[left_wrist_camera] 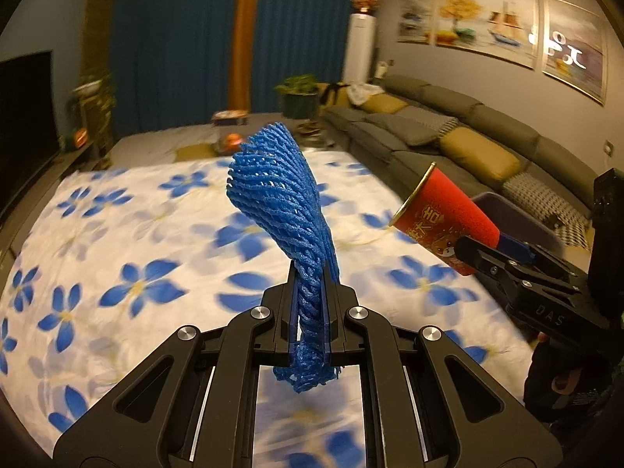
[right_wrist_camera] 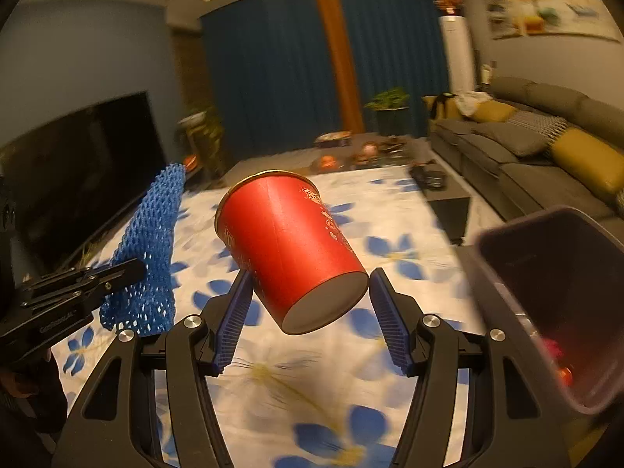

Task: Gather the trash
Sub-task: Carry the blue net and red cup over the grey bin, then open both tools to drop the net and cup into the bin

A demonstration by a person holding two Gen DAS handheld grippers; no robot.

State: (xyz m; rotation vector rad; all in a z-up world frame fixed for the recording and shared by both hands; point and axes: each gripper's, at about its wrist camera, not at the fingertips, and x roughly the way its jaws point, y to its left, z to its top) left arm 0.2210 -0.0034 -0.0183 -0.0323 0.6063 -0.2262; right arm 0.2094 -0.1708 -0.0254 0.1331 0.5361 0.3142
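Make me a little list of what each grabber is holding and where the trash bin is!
left gripper: shut on the blue foam net
right gripper: holding the red paper cup, tilted, its base toward the camera
trash bin: dark, open, to the right of the cup, with some red bits inside
below: cloth with blue flowers
background: grey sofa, blue curtains

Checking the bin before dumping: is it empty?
No, the bin already holds something red and pink near its bottom in the right wrist view.
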